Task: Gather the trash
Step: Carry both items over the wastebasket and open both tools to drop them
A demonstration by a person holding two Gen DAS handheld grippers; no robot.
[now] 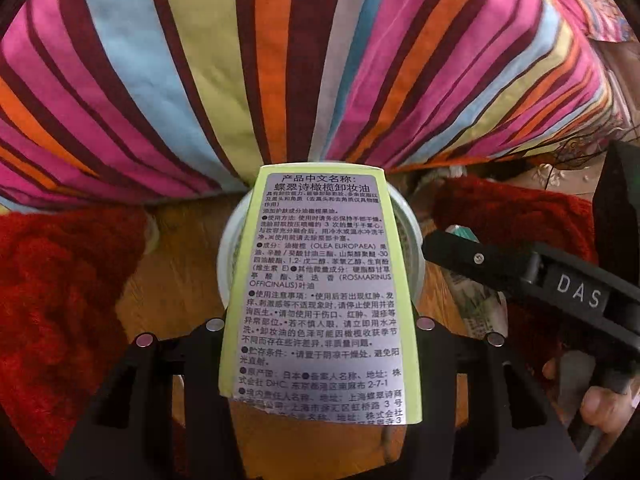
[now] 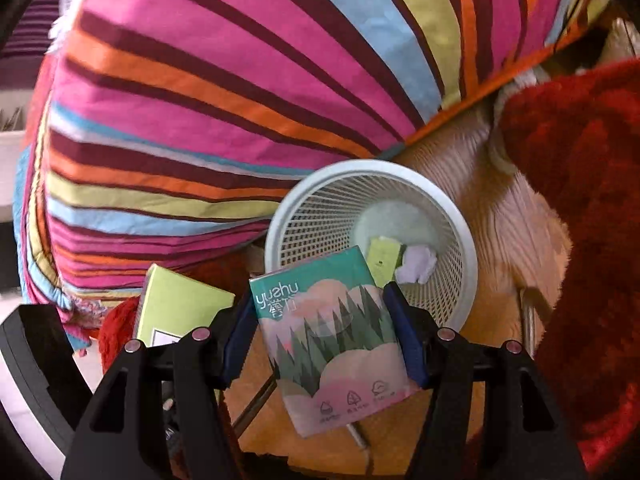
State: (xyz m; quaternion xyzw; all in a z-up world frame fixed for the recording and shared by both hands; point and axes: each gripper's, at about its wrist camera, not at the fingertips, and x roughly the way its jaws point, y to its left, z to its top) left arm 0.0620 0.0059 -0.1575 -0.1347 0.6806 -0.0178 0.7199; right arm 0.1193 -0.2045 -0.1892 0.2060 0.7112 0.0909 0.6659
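Two grippers, each clamped on trash above a white mesh plastic wastebasket.
Left gripper grips a lime-green cardboard box; right gripper grips a teal tissue packet; ahead, the basket holds a green carton scrap and crumpled lilac paper.

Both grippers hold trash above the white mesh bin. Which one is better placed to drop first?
Probably left: its yellow-green box hangs straight over the bin. The right tissue pack overlaps only the rim.
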